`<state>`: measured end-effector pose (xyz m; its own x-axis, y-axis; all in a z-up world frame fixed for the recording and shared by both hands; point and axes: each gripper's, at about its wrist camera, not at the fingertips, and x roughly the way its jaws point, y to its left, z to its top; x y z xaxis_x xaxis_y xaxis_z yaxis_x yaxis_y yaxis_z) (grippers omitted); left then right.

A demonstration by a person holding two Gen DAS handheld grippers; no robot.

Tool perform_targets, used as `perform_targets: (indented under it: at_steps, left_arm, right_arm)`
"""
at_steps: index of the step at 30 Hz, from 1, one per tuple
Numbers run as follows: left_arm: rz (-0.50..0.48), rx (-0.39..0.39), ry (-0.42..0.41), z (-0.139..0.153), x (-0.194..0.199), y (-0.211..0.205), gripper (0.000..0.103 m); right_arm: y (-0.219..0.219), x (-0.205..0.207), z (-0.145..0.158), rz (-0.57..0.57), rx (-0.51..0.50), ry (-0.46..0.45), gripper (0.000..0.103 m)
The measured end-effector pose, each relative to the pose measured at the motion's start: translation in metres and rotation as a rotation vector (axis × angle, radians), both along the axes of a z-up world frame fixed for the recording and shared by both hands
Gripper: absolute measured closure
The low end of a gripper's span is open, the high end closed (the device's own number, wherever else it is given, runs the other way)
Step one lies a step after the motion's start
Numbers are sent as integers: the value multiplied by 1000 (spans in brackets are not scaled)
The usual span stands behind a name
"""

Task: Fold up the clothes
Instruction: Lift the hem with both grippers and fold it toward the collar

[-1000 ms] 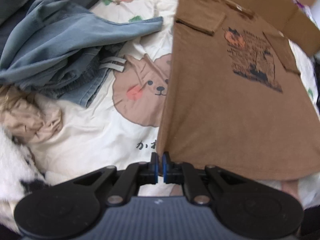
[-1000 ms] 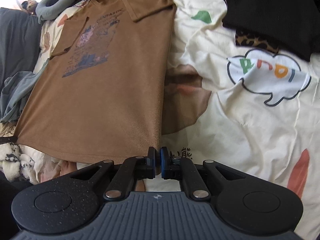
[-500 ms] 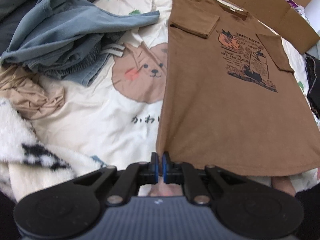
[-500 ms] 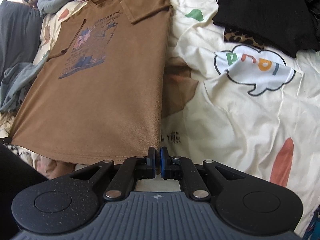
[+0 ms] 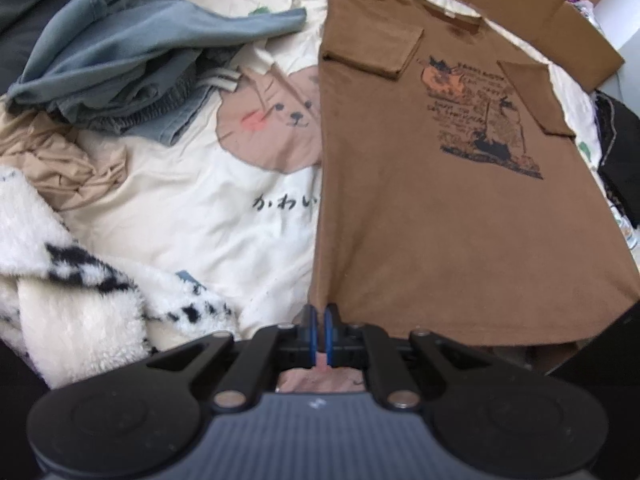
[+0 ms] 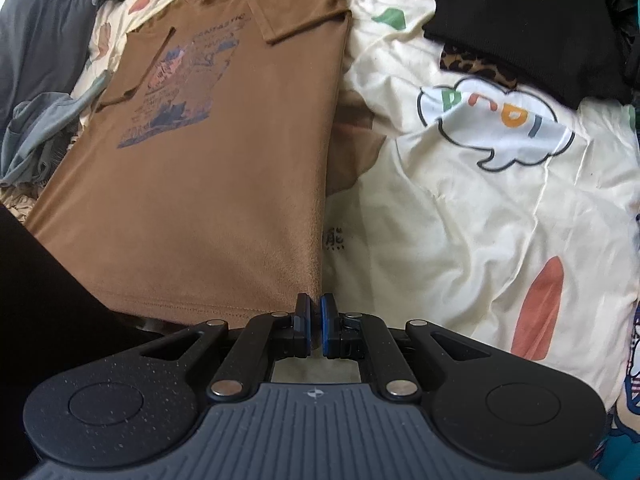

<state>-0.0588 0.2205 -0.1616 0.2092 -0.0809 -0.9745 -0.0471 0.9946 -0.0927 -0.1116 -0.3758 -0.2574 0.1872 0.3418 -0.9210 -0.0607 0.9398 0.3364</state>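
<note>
The left gripper (image 5: pixel 319 322) has its blue pads pinched tight on the near left corner of the brown T-shirt's (image 5: pixel 432 208) hem, and the right gripper (image 6: pixel 315 320) is clamped the same way on the opposite hem corner, so the hem edge runs taut between the two tools. From those corners the shirt stretches away over the cream printed bedsheet (image 6: pixel 460 216), print side up, with both short sleeves already folded inward onto the chest and the collar at the far end near a flat piece of cardboard (image 5: pixel 532 12). The step in hand looks like the lengthwise fold: the hem is lifted to be carried toward the collar. The next move calls for both hands travelling together, level and at the same pace, so the hem lands square on the shoulders without dragging the tucked sleeves loose. A heap of blue clothes (image 5: pixel 132 68) lies to the left, a black garment (image 6: pixel 528 20) to the right, both clear of the shirt.
</note>
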Motion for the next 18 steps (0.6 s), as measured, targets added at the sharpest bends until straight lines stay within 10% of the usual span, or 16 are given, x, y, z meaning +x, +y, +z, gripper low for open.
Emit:
perform_targets:
  at_steps: [18]
  left_arm:
    - [-20, 15, -121, 51, 48, -12, 99]
  right_arm:
    - [-17, 43, 59, -16, 64, -130, 100]
